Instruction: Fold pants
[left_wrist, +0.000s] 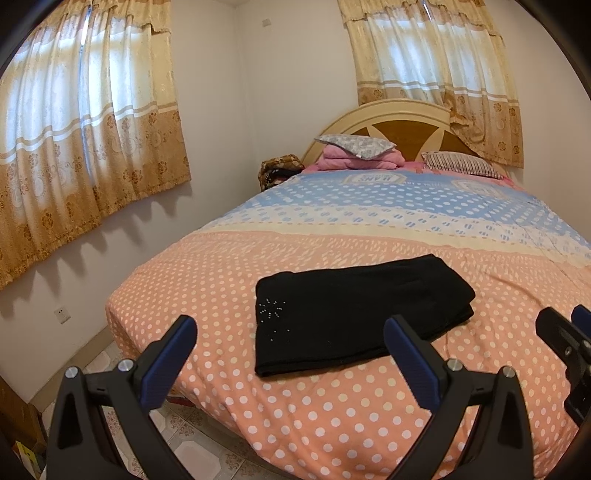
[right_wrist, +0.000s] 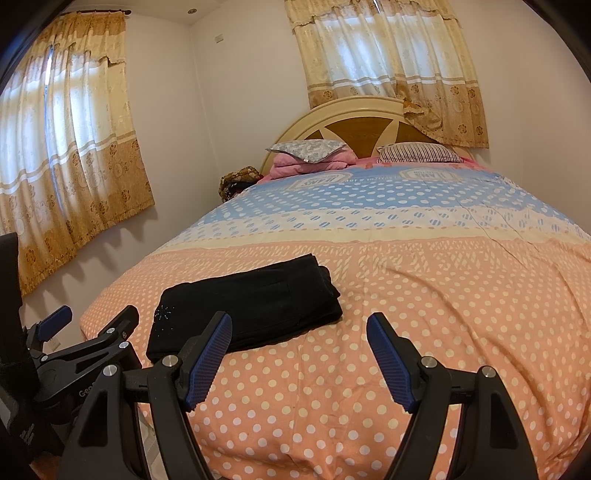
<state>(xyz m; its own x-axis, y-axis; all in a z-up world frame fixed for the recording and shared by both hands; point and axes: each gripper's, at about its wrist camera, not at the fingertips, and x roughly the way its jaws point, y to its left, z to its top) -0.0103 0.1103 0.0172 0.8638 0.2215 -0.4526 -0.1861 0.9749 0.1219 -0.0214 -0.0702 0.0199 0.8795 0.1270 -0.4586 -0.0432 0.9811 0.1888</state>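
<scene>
In the left wrist view the left gripper (left_wrist: 290, 347) hung spread and empty short of the black pants (left_wrist: 354, 314), which lay folded in a compact stack on the dotted bedspread (left_wrist: 332, 413). In the right wrist view the right gripper (right_wrist: 299, 350) was likewise spread and empty, the pants (right_wrist: 247, 306) ahead to its left; the folding looked finished, so probably nothing remained beyond pulling back or a final smoothing.

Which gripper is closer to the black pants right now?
Left. The left gripper faces the pants directly; the right gripper sits off to their right. Neither touches them.
</scene>
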